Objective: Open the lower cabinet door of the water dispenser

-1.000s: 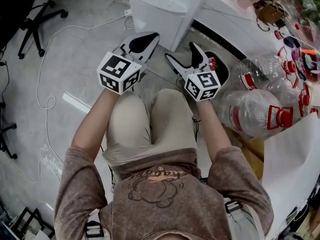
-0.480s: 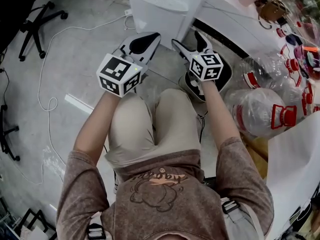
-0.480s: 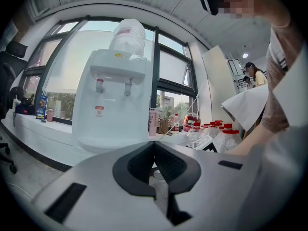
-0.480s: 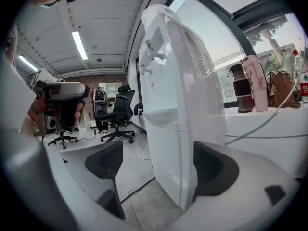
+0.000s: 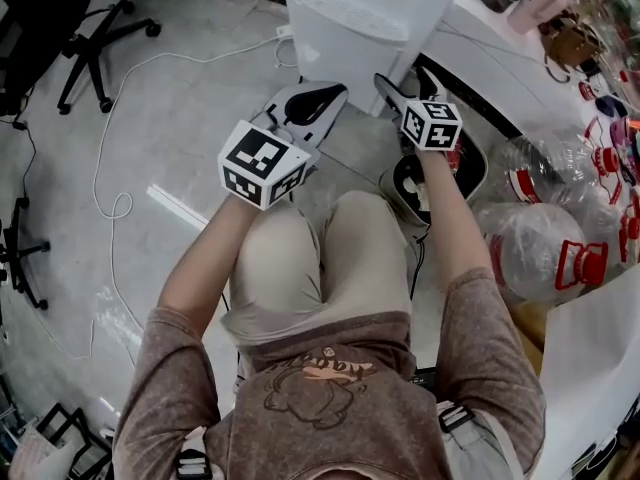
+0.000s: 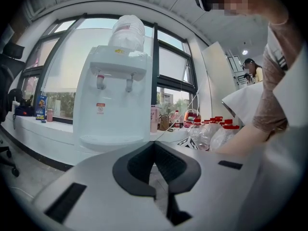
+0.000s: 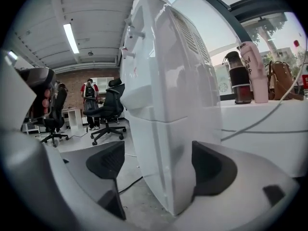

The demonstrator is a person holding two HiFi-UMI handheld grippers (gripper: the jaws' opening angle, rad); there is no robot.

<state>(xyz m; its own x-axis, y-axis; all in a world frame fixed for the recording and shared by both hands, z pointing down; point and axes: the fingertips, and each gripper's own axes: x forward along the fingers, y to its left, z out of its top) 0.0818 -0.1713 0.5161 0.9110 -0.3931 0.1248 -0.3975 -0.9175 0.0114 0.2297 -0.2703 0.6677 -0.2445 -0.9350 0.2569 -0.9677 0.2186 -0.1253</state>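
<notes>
The white water dispenser (image 5: pixel 352 26) stands on the floor just ahead of my knees, with a bottle (image 6: pixel 127 32) on top and two taps. My left gripper (image 5: pixel 312 101) hovers in front of it, shut with nothing between its pads; its own body hides the lower cabinet in the left gripper view. My right gripper (image 5: pixel 402 86) is at the dispenser's right front corner, open. In the right gripper view the lower cabinet's corner (image 7: pixel 161 167) sits between the two pads (image 7: pixel 108 161), below a seam across the white body (image 7: pixel 168 95). Whether a pad touches it I cannot tell.
Large clear water bottles with red caps (image 5: pixel 555 253) lie to my right. A black round object (image 5: pixel 440 173) sits by my right knee. An office chair (image 5: pixel 95 38) and a white cable (image 5: pixel 110 203) are to the left. Tumblers (image 7: pixel 243 76) stand on the white ledge.
My right gripper has moved forward to the dispenser's right corner. The left gripper has moved slightly toward the dispenser, still shut.
</notes>
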